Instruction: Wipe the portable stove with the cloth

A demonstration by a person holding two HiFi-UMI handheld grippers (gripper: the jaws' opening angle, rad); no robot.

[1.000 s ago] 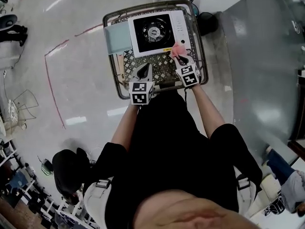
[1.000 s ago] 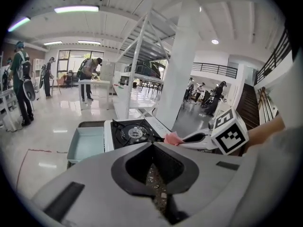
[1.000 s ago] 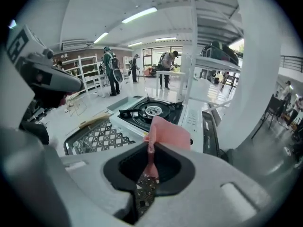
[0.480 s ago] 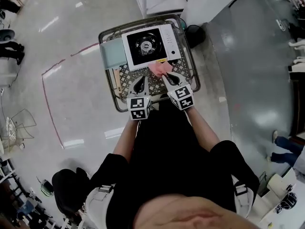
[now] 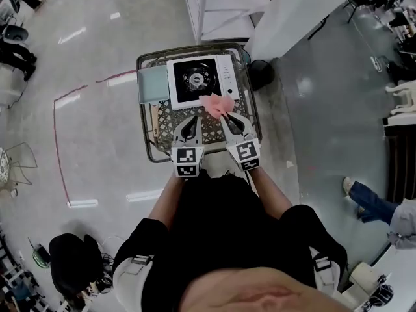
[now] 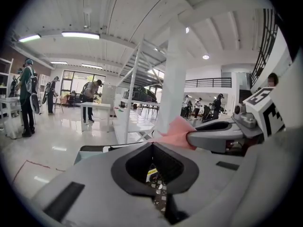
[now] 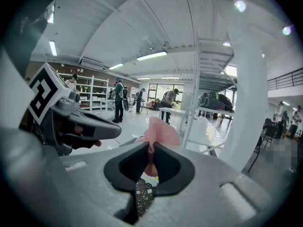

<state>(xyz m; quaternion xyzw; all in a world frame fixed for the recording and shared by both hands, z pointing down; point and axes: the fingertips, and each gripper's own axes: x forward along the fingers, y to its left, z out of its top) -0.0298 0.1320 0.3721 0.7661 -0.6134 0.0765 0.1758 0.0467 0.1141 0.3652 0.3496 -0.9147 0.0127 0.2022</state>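
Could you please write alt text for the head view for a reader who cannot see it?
From above, a person's right gripper pinches a pink cloth at the near edge of a white portable stove on a wire table. The left gripper, shut and empty, is alongside.

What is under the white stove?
The stove sits on a table with a metal lattice top. The lattice shows in front of the stove. The part right beneath the stove is covered, so anything lying there cannot be seen.
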